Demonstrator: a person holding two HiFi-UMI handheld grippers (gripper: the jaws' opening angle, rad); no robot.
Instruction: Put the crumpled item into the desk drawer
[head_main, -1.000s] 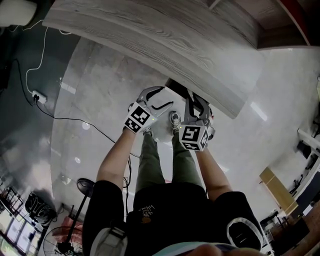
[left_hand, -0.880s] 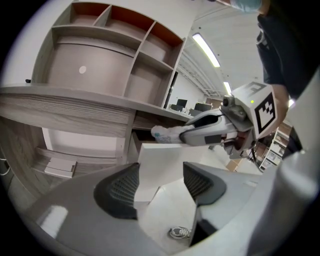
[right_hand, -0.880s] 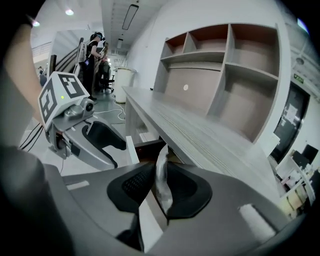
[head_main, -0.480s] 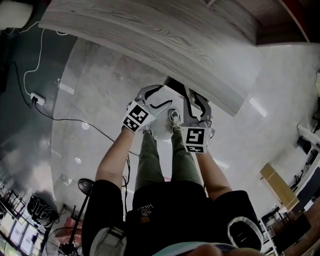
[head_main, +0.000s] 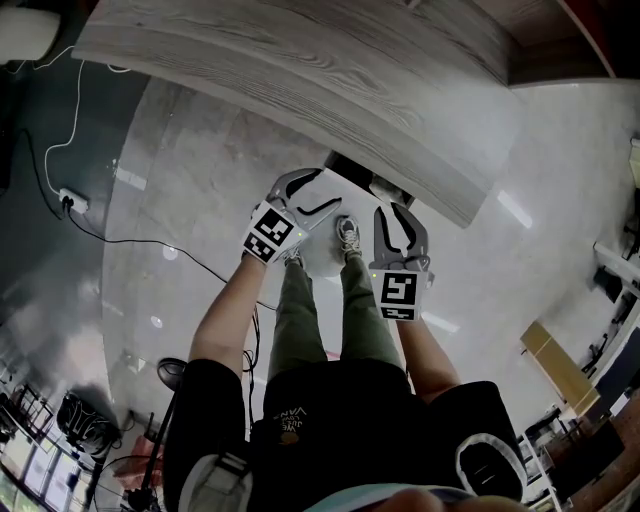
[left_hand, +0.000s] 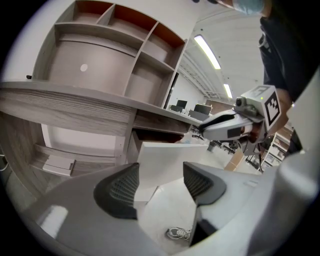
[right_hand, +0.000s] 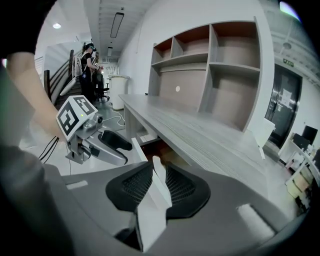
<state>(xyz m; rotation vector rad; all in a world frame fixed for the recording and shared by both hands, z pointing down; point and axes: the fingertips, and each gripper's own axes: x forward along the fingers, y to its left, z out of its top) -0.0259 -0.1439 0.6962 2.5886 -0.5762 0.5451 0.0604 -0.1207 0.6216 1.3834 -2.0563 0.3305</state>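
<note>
A white drawer (left_hand: 170, 152) stands partly pulled out from under the grey wooden desk (head_main: 300, 70). My right gripper (right_hand: 159, 176) is shut on the thin top edge of the drawer's white front panel (right_hand: 150, 220). In the head view the right gripper (head_main: 398, 222) sits just below the desk edge. My left gripper (left_hand: 160, 180) is open with nothing between its pads, close in front of the drawer panel. From above, the left gripper (head_main: 322, 192) is beside the drawer's dark opening (head_main: 352, 168). No crumpled item shows in any view.
Open shelves (right_hand: 220, 65) rise above the desk top. The person's legs and shoes (head_main: 348, 236) stand on the glossy floor right under the drawer. A power strip and cable (head_main: 78, 196) lie at the left. Other people (right_hand: 90, 65) stand far down the room.
My right gripper has drawn back toward the person with the drawer panel in it, and the drawer has slid out a little. The left gripper has barely moved.
</note>
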